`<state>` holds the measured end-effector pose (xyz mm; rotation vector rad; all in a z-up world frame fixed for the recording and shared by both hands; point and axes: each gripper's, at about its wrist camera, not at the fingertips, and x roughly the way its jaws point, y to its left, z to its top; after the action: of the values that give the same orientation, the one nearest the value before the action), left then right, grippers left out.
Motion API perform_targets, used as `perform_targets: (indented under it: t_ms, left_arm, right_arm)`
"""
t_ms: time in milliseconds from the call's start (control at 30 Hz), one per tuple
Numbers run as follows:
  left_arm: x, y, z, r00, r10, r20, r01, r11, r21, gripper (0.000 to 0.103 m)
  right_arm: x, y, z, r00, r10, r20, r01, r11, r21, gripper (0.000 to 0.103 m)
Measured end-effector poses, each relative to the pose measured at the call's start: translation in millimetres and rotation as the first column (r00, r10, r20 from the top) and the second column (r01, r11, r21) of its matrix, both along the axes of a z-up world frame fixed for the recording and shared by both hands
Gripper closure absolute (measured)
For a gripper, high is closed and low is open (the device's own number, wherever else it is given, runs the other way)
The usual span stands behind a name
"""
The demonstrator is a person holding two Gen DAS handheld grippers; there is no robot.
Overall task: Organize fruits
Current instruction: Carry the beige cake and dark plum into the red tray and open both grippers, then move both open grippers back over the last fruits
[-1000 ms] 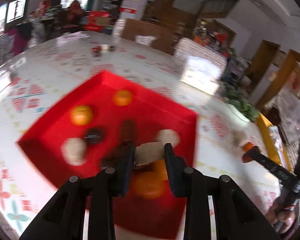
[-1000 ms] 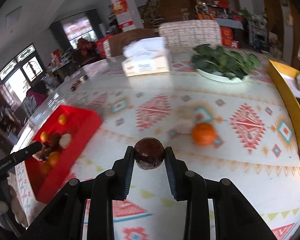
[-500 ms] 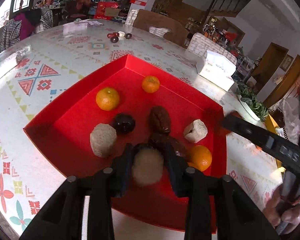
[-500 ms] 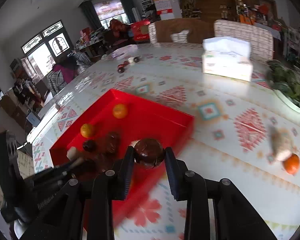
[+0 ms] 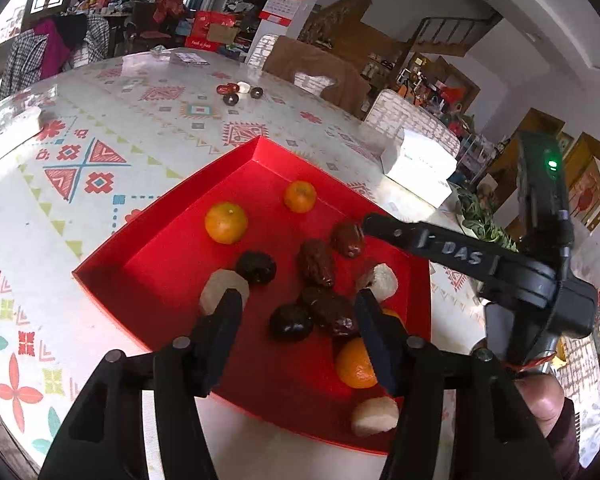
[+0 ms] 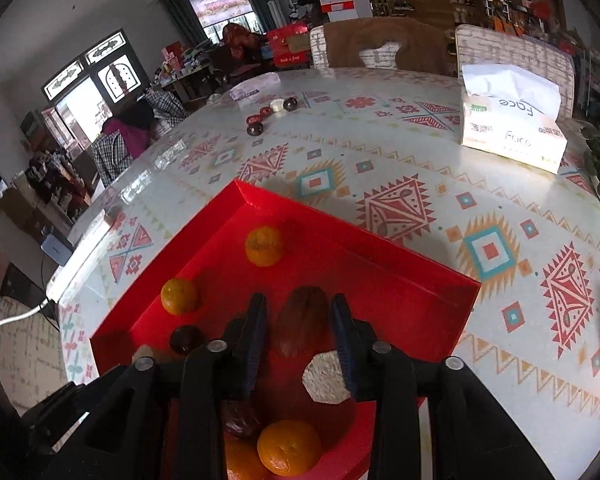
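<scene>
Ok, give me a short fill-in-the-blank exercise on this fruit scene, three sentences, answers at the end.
1. The fruits lie in a shallow ____ cardboard tray.
2. On the patterned table behind the tray stands a white box of ____.
3. The round orange mandarins in the tray number ____ in the left wrist view.

Missing words: red; tissues; three

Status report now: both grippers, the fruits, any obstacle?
Left gripper opening, empty. Right gripper opening, nothing gripped. Fruits in red tray. Grippers crowd each other.
</scene>
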<state>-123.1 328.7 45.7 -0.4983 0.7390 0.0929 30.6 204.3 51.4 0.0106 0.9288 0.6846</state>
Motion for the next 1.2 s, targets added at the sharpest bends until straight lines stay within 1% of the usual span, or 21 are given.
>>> perform_targets:
  t_ms: [100,200,300,333,400,433,500,533,567,667,767,833,967,1033,1100,1200]
  left_arm:
    - [-1,-2,1,1.0,-0.003,0.0,0.003,1.0,-0.006,0.045]
    - [-3,-7,5,1.0,-0.013,0.007,0.013,1.0,-0.006,0.045]
    - [-5,-15,11,0.999,-0.027,0.017,0.028,1.0,-0.004,0.045]
    - [-6,-18,13,0.999,-0.033,0.022,0.033,0.999,-0.002,0.044]
    - [-9,-25,17,0.999,-0.042,0.031,0.042,0.999,0.001,0.04]
    - [-11,-28,20,0.998,-0.045,0.038,0.045,0.999,0.004,0.038]
    - [-13,-37,24,0.997,-0.059,0.048,0.058,0.998,0.008,0.037]
    - [-14,-41,26,0.996,-0.067,0.052,0.067,0.998,0.009,0.037]
    - [-14,-45,27,0.996,-0.075,0.053,0.075,0.997,0.01,0.037]
    - [-12,-62,29,0.993,-0.107,0.051,0.106,0.994,0.013,0.037]
    - [-9,-84,31,0.988,-0.145,0.045,0.144,0.989,0.025,0.037]
    - [-8,-97,32,0.985,-0.167,0.041,0.166,0.986,0.036,0.037]
    - [-5,-117,34,0.979,-0.202,0.032,0.2,0.978,0.052,0.037]
    - [-5,-123,35,0.977,-0.21,0.029,0.208,0.976,0.059,0.037]
    - [-3,-127,36,0.977,-0.21,0.024,0.208,0.976,0.071,0.037]
    - [1,-135,36,0.976,-0.217,0.015,0.215,0.973,0.087,0.037]
  right_arm:
    - [-3,-9,7,1.0,-0.017,0.011,0.016,1.0,0.016,0.06]
    - [-5,-27,15,0.999,-0.044,0.016,0.043,0.998,0.036,0.058]
    - [-10,-56,25,0.996,-0.082,0.035,0.08,0.996,0.047,0.058]
    - [-12,-72,31,0.993,-0.106,0.049,0.104,0.993,0.05,0.058]
    - [-14,-98,38,0.987,-0.146,0.072,0.142,0.988,0.053,0.058]
    - [-16,-120,44,0.979,-0.184,0.088,0.18,0.982,0.054,0.057]
    - [-17,-150,49,0.966,-0.236,0.107,0.231,0.971,0.054,0.052]
    - [-19,-175,52,0.952,-0.283,0.119,0.278,0.959,0.054,0.051]
    - [-20,-190,53,0.942,-0.312,0.124,0.308,0.95,0.054,0.051]
    - [-22,-241,51,0.906,-0.408,0.116,0.404,0.913,0.055,0.051]
    - [-22,-275,40,0.882,-0.462,0.094,0.461,0.887,0.039,0.051]
    - [-21,-282,29,0.88,-0.469,0.076,0.469,0.883,0.016,0.051]
    - [-10,-283,3,0.892,-0.451,0.037,0.452,0.892,-0.014,0.051]
    - [-2,-276,-5,0.901,-0.43,0.049,0.432,0.901,-0.044,0.051]
    - [8,-264,-14,0.917,-0.391,0.076,0.398,0.911,-0.113,0.051]
    - [14,-259,-27,0.923,-0.369,0.105,0.383,0.907,-0.176,0.052]
